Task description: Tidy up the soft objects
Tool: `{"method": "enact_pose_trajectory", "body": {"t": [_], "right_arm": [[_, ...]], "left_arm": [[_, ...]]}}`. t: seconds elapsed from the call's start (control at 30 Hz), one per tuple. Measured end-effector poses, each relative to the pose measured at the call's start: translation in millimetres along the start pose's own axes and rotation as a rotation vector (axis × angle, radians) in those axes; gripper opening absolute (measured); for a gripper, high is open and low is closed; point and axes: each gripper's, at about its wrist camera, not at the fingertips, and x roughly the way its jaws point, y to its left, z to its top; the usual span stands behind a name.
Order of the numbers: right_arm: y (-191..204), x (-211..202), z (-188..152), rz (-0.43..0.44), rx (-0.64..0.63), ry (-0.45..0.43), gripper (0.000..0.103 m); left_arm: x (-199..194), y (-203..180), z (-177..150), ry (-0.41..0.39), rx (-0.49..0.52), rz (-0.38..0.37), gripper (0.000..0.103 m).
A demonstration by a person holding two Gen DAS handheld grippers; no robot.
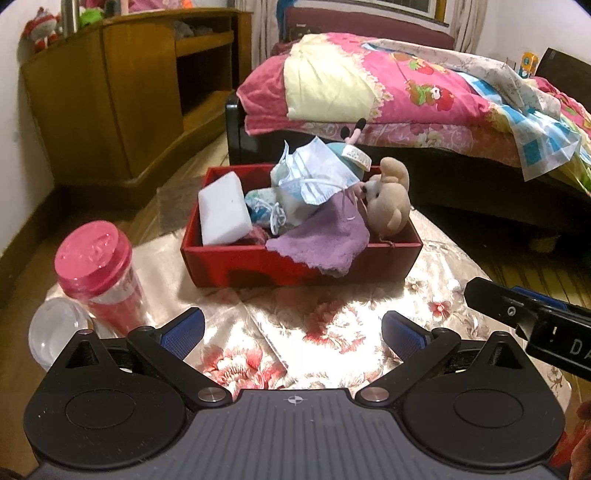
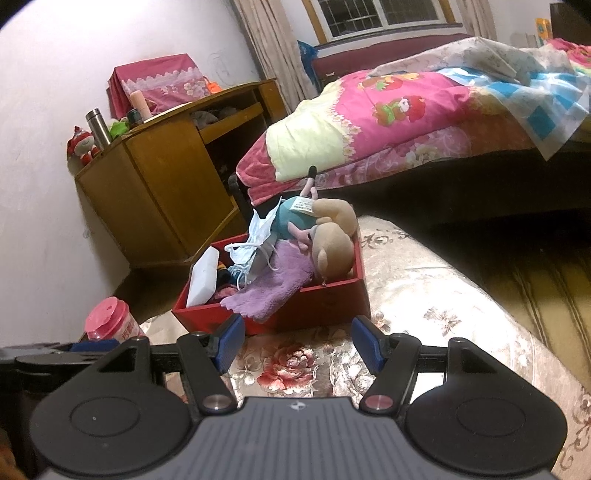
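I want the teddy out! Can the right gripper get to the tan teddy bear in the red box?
Probably yes. The tan plush teddy bear lies on top at the near right end of the red cardboard box, uncovered. The right gripper, jaws open and empty, faces it with only flowered cloth between.

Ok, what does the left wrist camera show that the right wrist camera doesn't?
Only the left wrist view shows the clear dome lid beside the pink-lidded tumbler, and the right gripper's finger from the side. Only the right wrist view shows the barred window and the pink-draped box on the wooden cabinet. Both show the red box holding the white sponge, purple cloth and tan plush bear, with both grippers open and empty.
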Motion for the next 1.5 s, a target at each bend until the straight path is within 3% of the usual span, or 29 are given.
{"method": "enact_pose_trajectory", "body": {"t": [0.07,0.43,1.5], "right_arm": [[-2.9,1.2,-0.2,-0.005,0.011,0.005,0.042],[-19.3,27.8,-16.1,-0.054,0.026,0.152,0.043],[-11.9,33.1,-18.1,-0.045,-0.011,0.172,0.043]], "left_arm": [[0.4,1.0,0.1,0.003,-0.003,0.006,0.097],[2.6,3.6,-0.9,0.033,-0.015,-0.010,0.097],[-2.9,1.2,-1.6,-0.013,0.010,-0.020,0.097]]}}
